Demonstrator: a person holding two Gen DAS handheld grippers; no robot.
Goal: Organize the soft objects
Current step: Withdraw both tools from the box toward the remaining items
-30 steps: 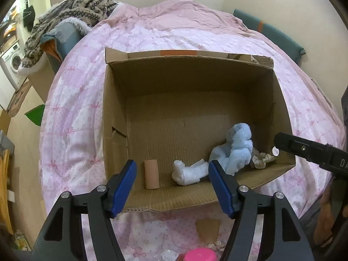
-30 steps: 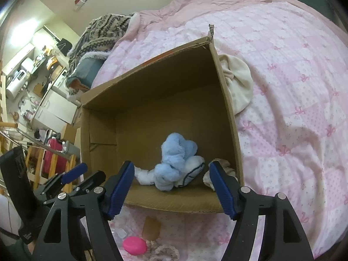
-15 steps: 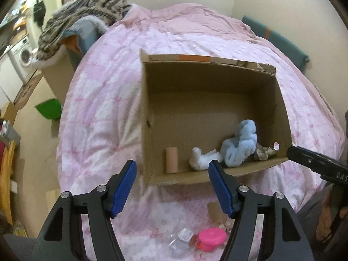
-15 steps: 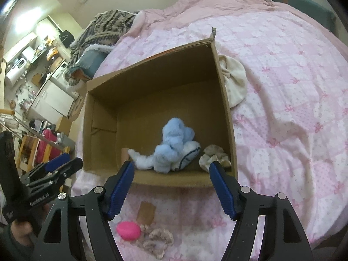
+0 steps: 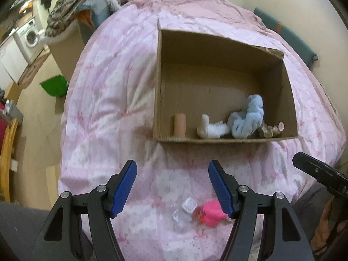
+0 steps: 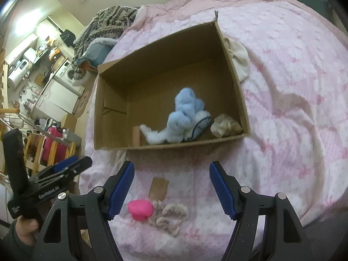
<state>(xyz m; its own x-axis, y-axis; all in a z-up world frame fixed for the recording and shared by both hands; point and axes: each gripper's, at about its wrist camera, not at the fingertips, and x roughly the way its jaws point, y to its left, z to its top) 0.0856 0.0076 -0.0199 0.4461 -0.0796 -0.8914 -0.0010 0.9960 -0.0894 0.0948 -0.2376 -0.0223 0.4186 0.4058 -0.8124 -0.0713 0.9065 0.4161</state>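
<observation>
Bed [image 6: 293,91]: pink quilt, soft and rumpled; we expect anything set down on it to tip or sink.
Box [image 6: 237,87]: open cardboard, far of both grippers; the light near wall could get shoved if a gripper clips it on the way in.
Blue plush [image 6: 184,117]: already in the box, near right, a white plush [image 5: 209,128] touching its left side.
Left gripper [image 5: 173,188]: fingers wide apart, holding nothing.
Right gripper [image 6: 171,188]: fingers wide apart, holding nothing.
Pink item [image 6: 140,209]: on the quilt near us, just left of the scrunchie [image 6: 171,215] and touching it; we judge a grab at one may drag both.
Scrunchie risk: limp loop, may slip off one finger or take quilt with it.
Clear wrapper [image 5: 184,212]: just left of the pink item; not soft, could get pinched by mistake.
</observation>
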